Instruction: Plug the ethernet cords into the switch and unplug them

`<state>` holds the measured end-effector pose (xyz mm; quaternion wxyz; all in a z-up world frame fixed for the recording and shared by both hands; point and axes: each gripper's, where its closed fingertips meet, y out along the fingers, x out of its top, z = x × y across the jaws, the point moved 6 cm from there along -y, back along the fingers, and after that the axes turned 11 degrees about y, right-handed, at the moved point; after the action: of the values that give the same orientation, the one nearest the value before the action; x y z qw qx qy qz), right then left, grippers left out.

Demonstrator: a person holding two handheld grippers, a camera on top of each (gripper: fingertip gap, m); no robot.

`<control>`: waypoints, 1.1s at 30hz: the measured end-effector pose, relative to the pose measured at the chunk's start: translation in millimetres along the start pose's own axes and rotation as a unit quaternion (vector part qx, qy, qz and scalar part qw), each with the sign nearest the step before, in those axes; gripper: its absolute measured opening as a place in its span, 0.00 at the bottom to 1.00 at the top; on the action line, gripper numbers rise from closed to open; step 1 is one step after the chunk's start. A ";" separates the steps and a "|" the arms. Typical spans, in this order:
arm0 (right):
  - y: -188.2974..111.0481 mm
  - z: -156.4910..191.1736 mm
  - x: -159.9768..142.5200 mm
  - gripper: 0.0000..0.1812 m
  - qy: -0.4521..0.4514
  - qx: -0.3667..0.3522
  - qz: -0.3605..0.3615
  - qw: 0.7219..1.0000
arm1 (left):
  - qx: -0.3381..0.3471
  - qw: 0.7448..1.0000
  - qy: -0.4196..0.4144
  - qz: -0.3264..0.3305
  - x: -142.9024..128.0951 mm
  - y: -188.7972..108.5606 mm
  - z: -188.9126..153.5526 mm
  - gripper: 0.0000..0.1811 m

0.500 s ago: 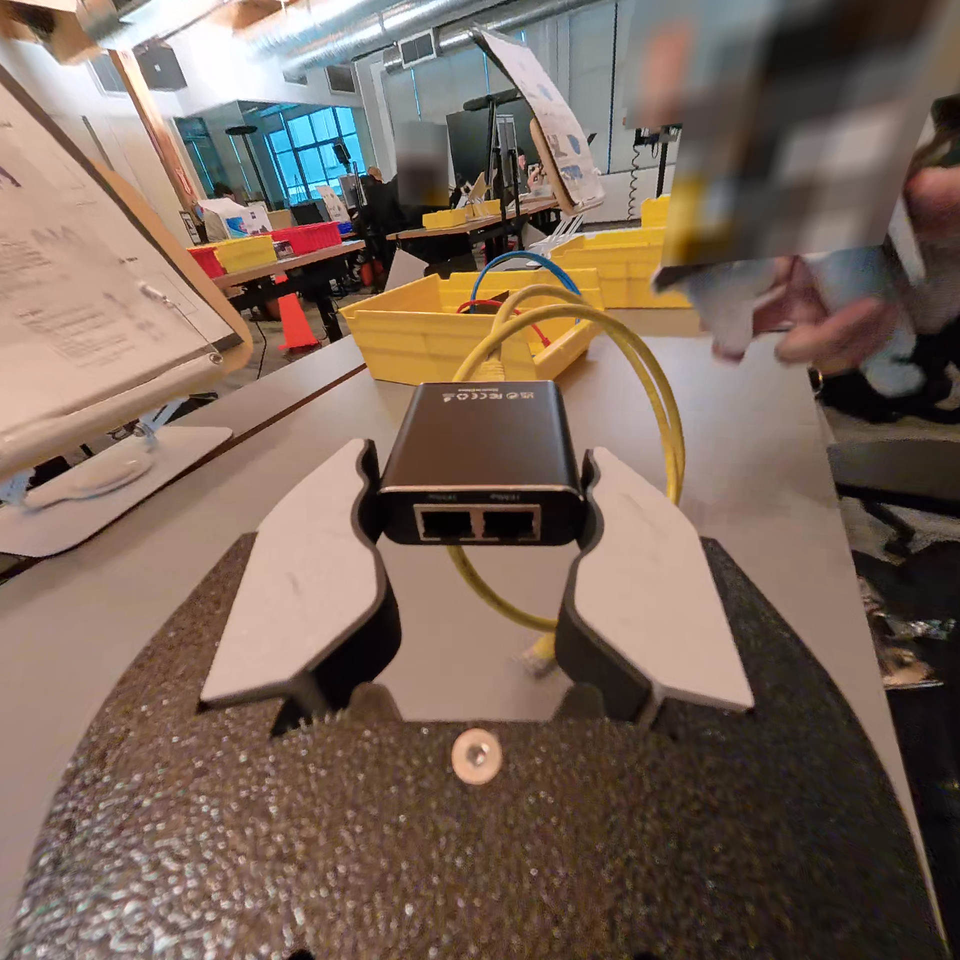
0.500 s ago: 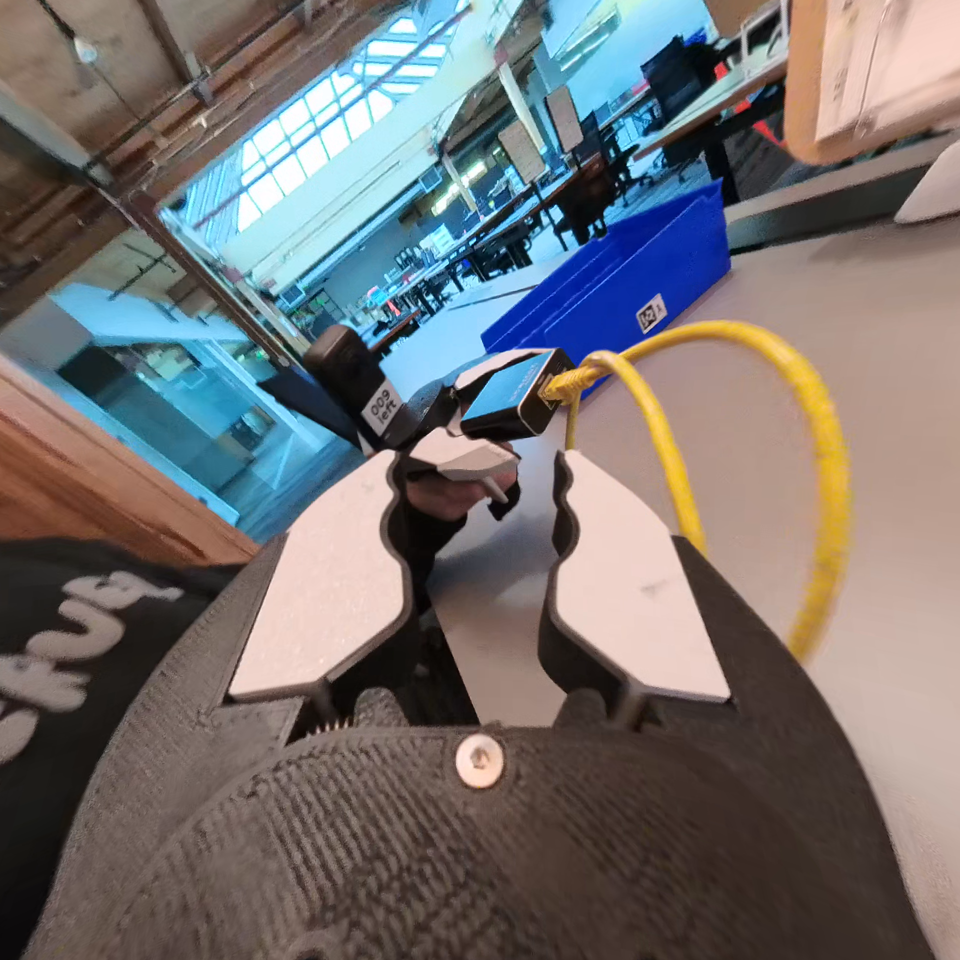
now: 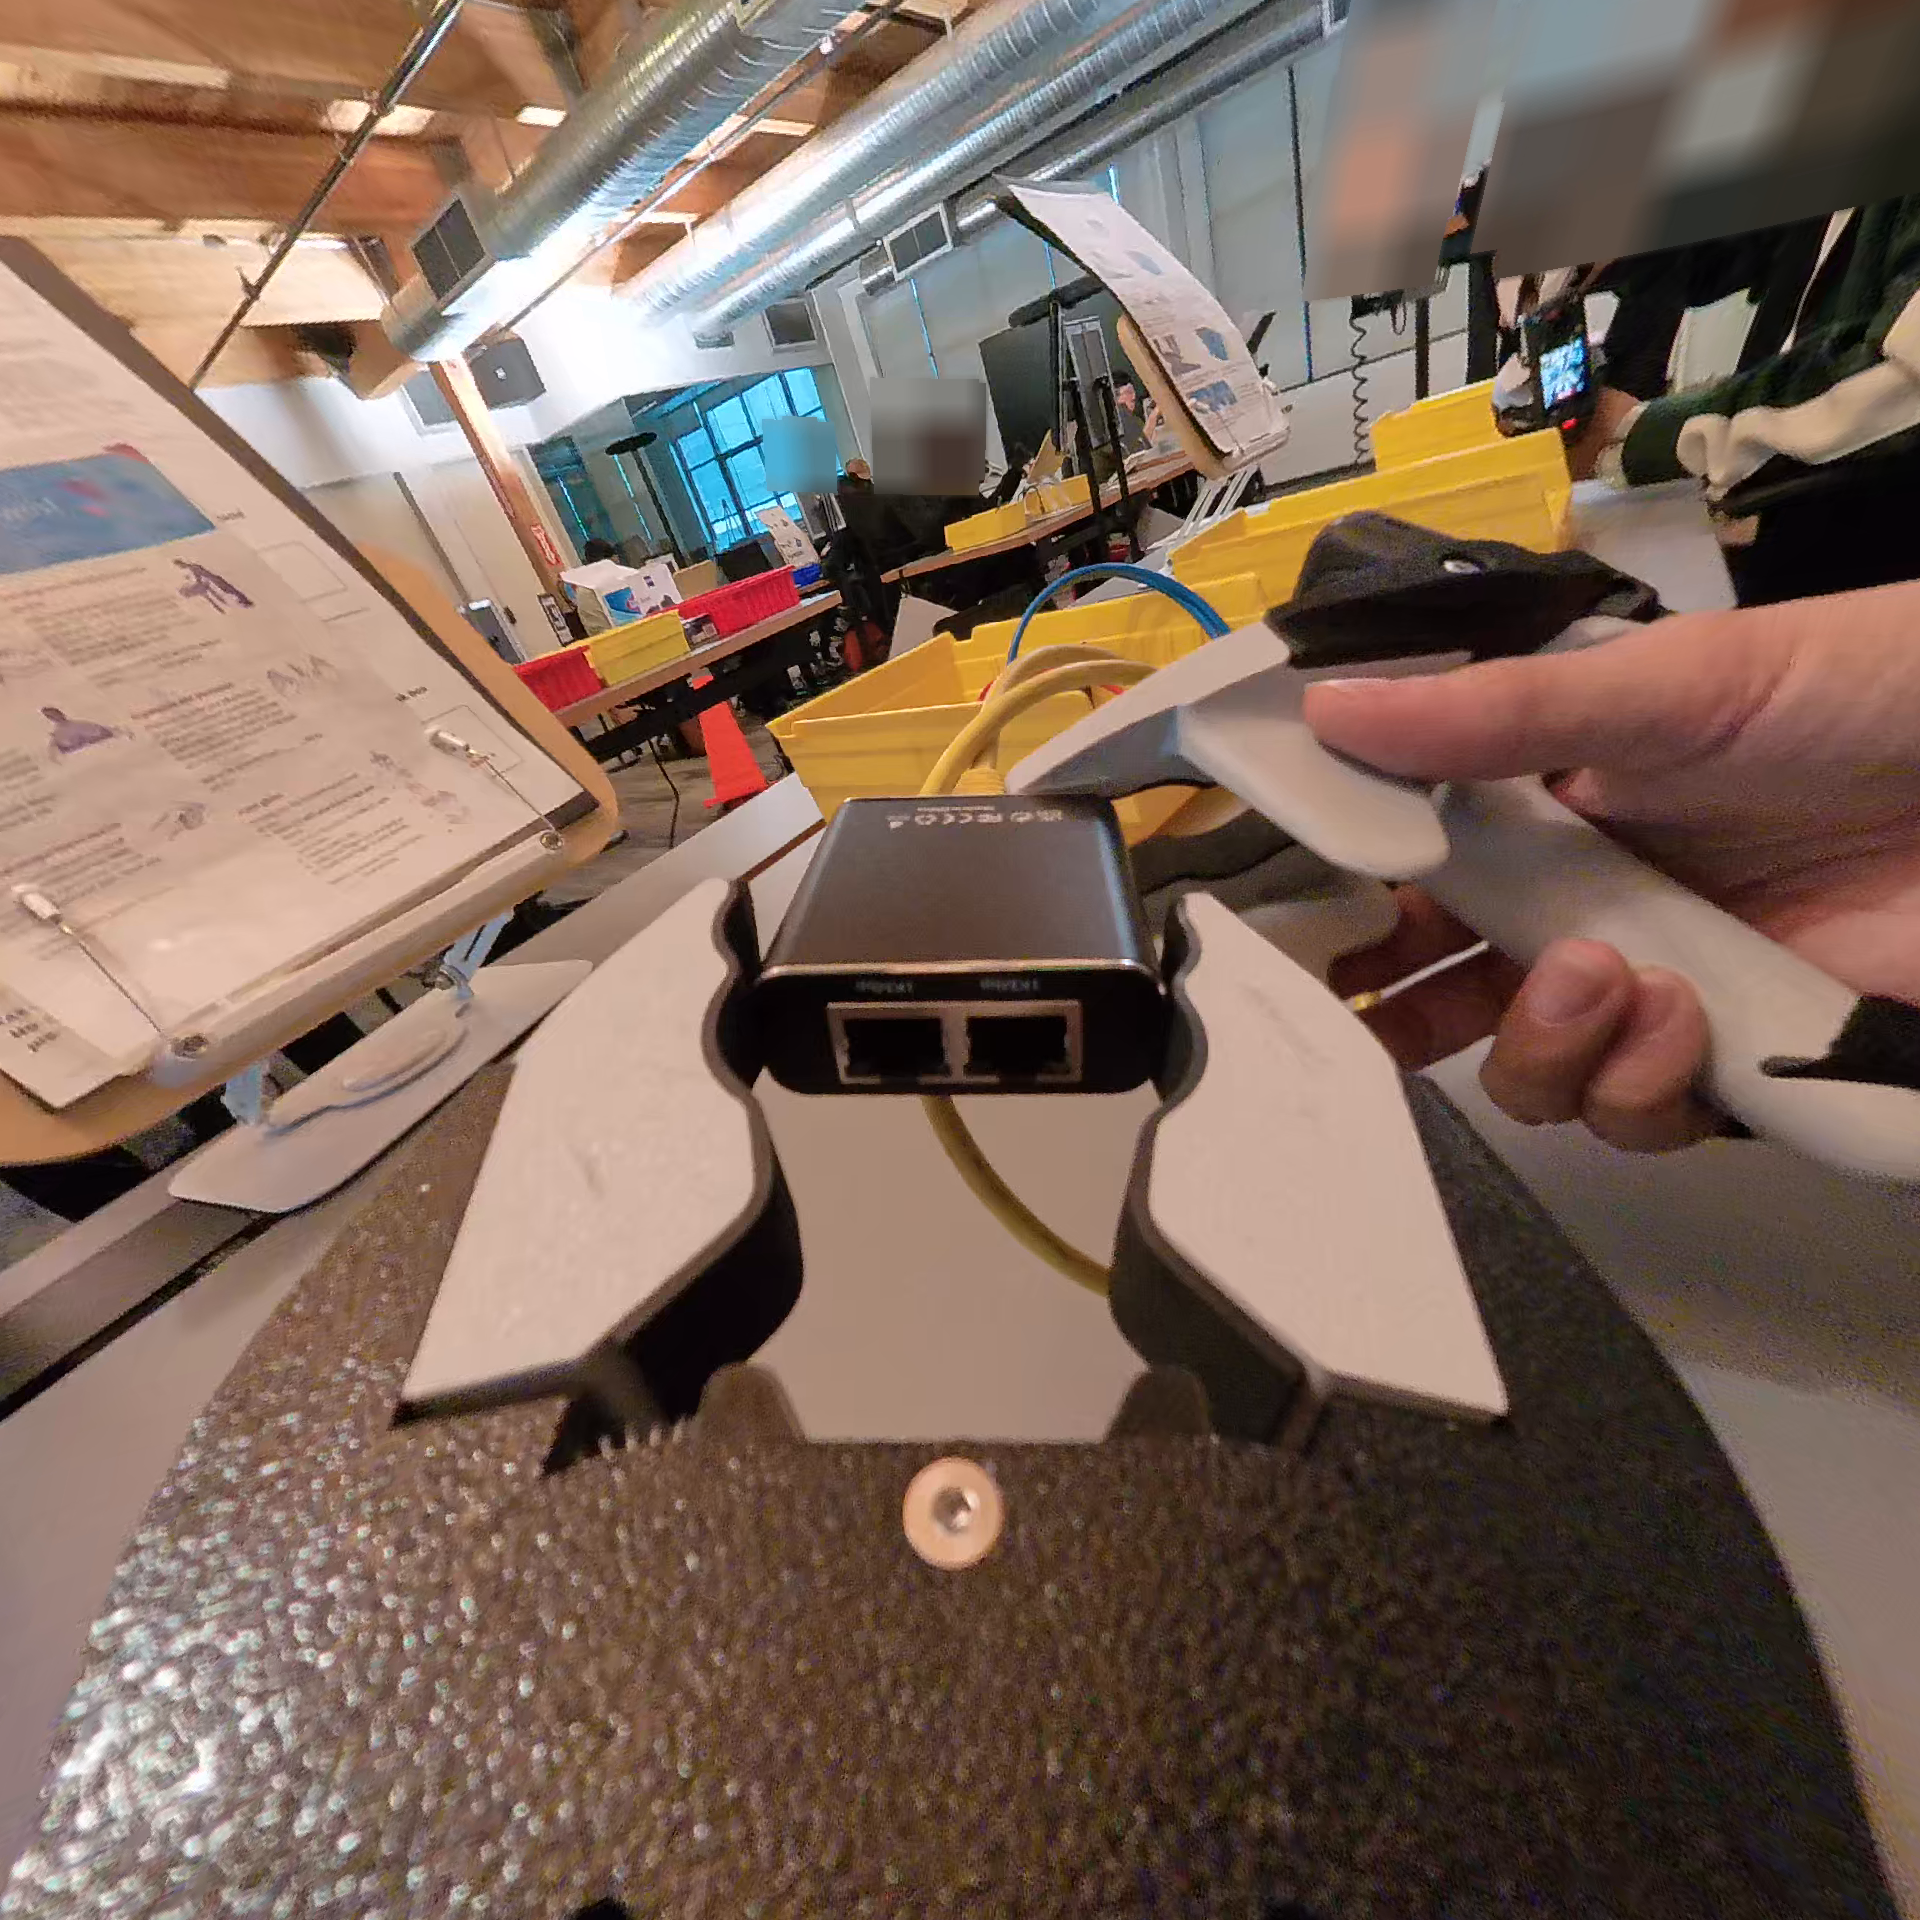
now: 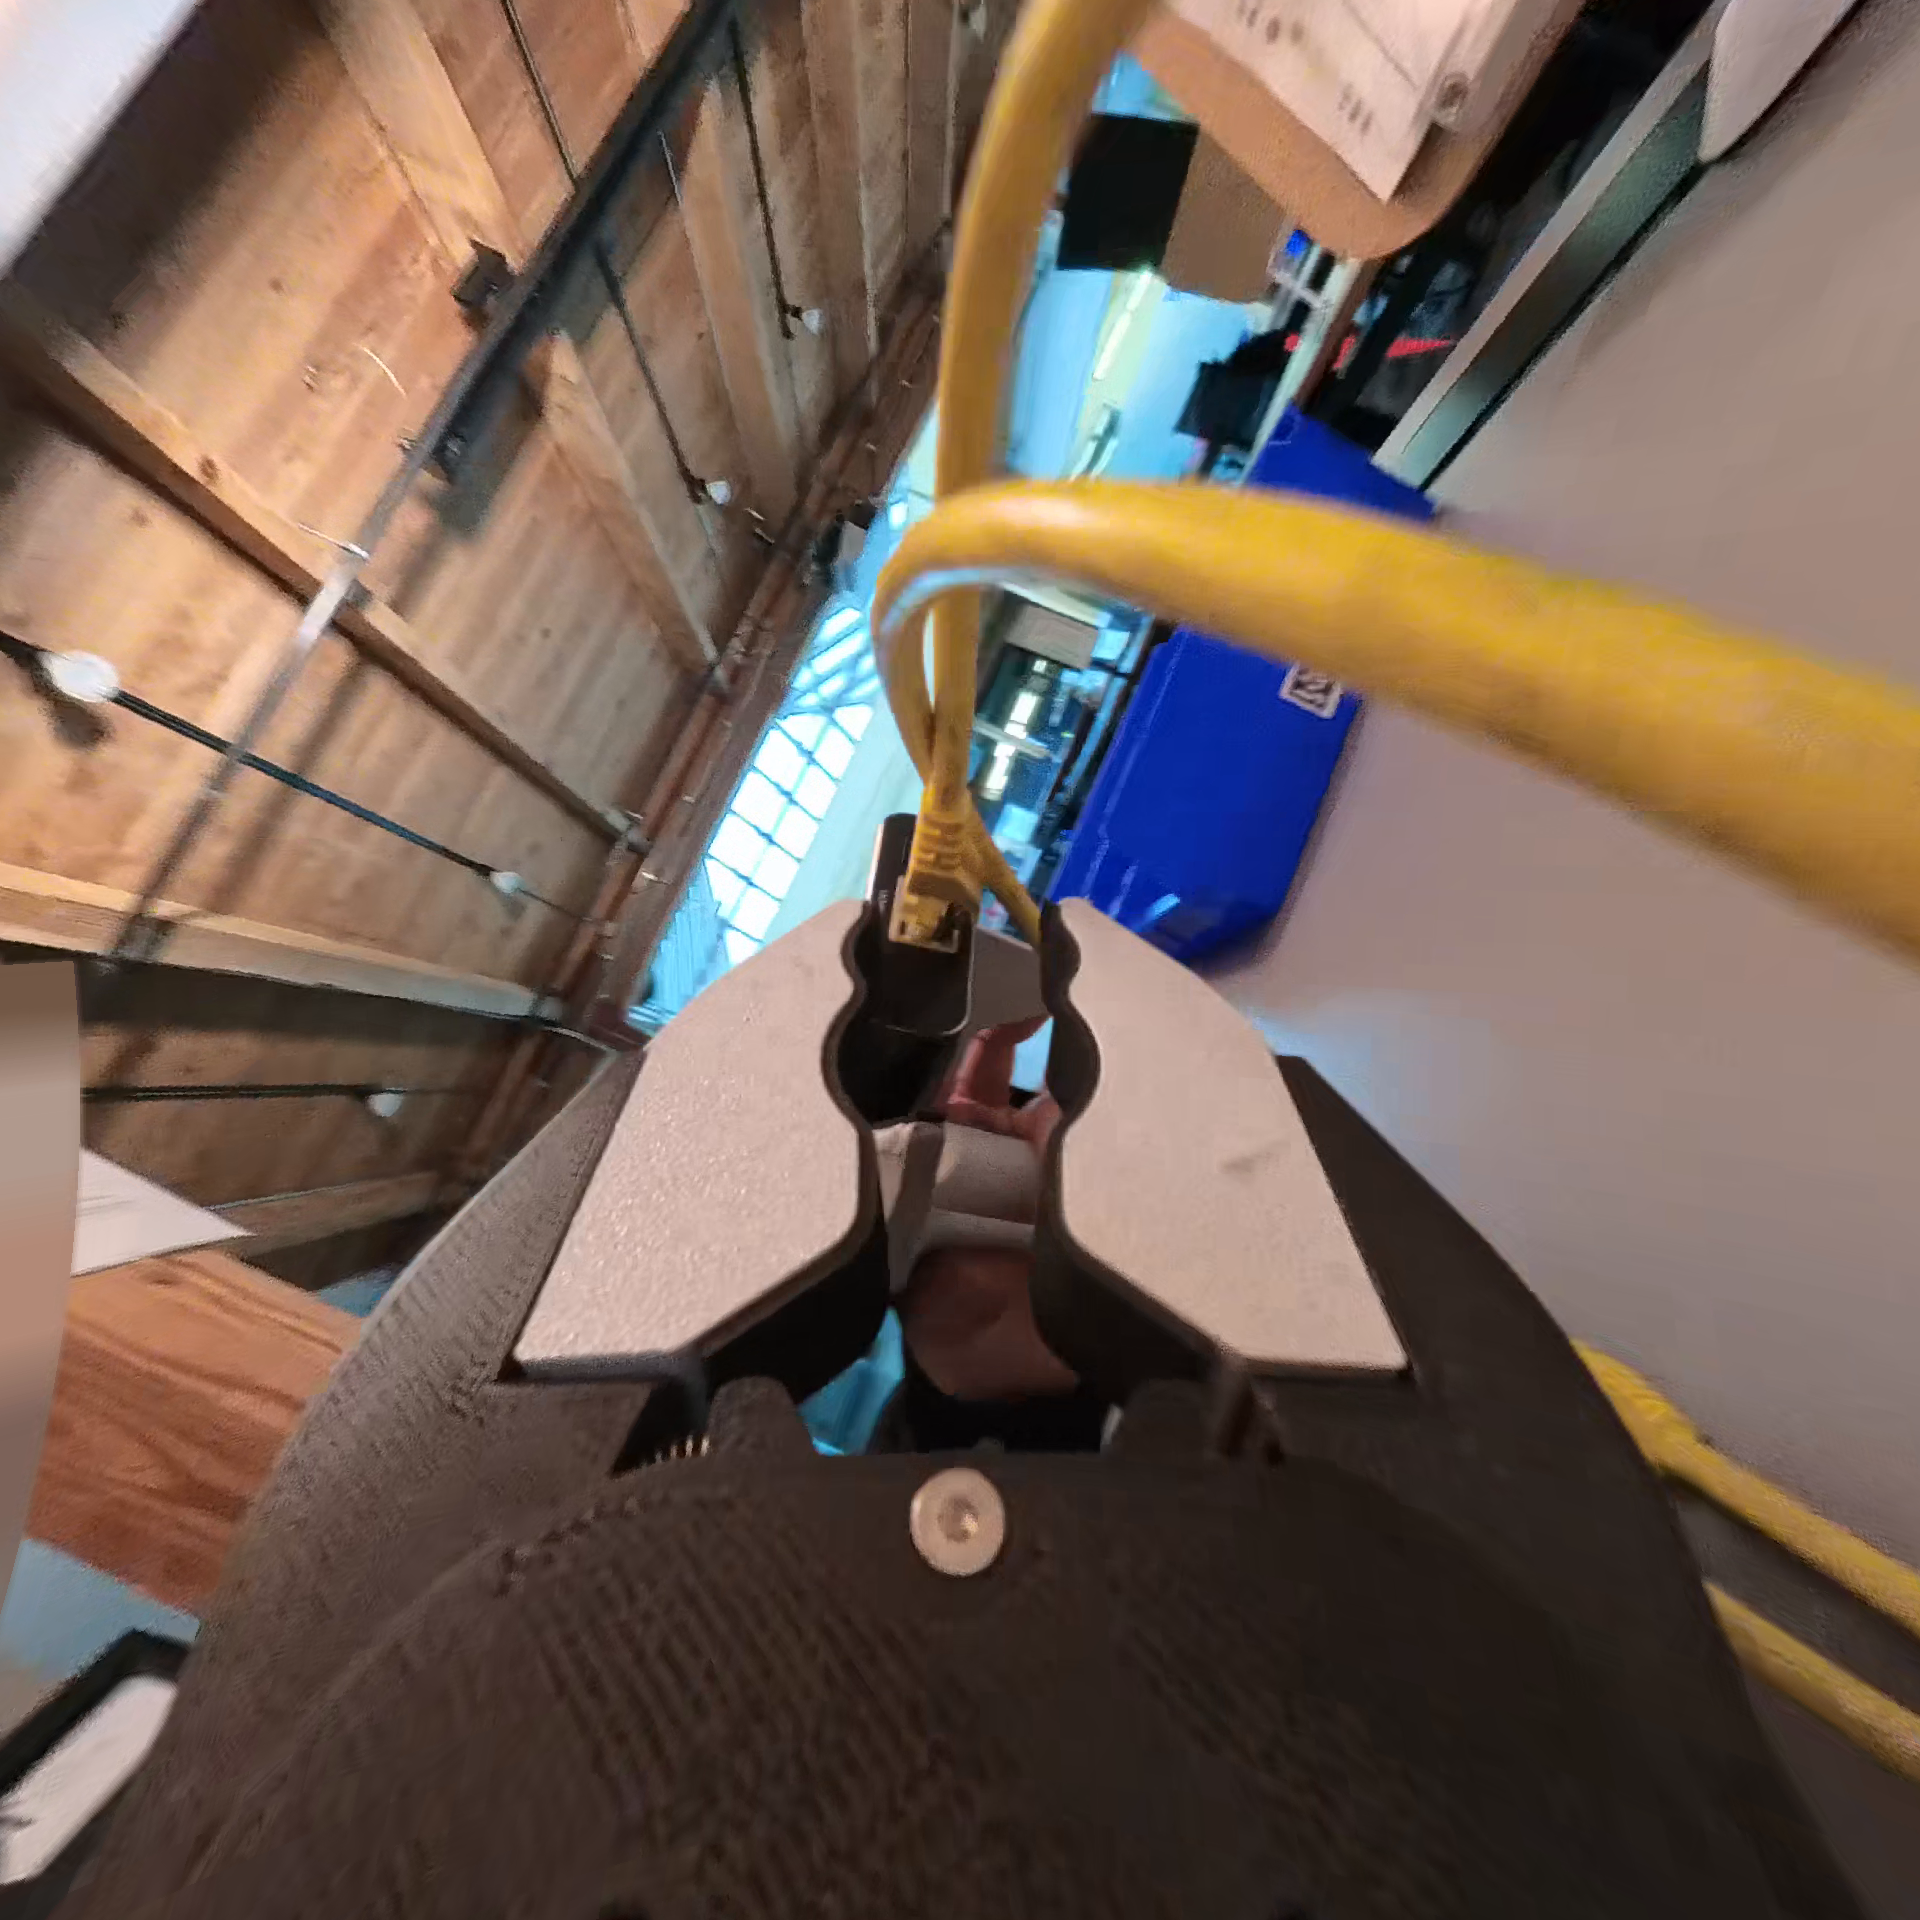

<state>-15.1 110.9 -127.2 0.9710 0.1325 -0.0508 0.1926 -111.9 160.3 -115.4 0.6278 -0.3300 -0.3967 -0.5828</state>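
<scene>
left gripper (image 3: 956, 997) clamped on the little black switch (image 3: 961, 935) above a grey worktop (image 3: 1714, 1330), yellow cord (image 4: 1455, 634) plugged in its back, right gripper (image 4: 951, 966) half open around the plug, yellow bins (image 3: 894, 727) at the far edge, wood-beam ceiling, busy workshop

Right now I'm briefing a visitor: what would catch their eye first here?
The black switch clamped in the left tool, its two front ports empty. Behind it loops a bright yellow cord, plugged into its back. The right tool is open, closing in on that plug.

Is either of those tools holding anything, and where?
The left tool clamps the black switch by its two sides. The right tool holds nothing.
</scene>
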 end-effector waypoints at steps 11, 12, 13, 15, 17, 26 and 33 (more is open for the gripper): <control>-2.0 -2.0 -5.9 0.07 0.081 0.054 -0.028 0.995 | 0.009 0.999 0.046 -0.025 0.6 2.2 -9.3 0.40; -1.8 -3.3 -6.7 0.07 0.091 0.058 -0.038 0.993 | 0.010 0.998 0.049 -0.023 -0.3 2.6 -10.0 0.40; -1.7 -4.6 -7.5 0.07 0.100 0.062 -0.046 0.992 | 0.012 0.998 0.052 -0.021 -1.3 3.0 -10.6 0.40; -2.1 -7.0 -7.8 0.07 0.113 0.067 -0.056 0.990 | 0.015 0.998 0.056 -0.019 -2.3 3.8 -12.0 0.40; -2.6 -9.8 -6.3 0.07 0.104 0.064 -0.059 0.991 | 0.019 0.998 0.066 -0.009 -3.4 5.2 -13.2 0.40; -4.9 -12.2 -1.7 0.07 0.092 0.055 -0.065 0.992 | 0.038 0.996 0.076 0.014 -6.3 10.6 -17.7 0.40; -3.2 -10.6 -0.2 0.08 0.075 0.061 -0.052 0.994 | 0.044 0.996 0.081 0.019 -7.4 10.6 -16.7 0.40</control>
<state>-13.5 110.9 -138.2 0.9708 0.1792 0.0410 0.1544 -99.5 150.2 -129.2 0.6829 -0.2614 -0.3637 -0.5771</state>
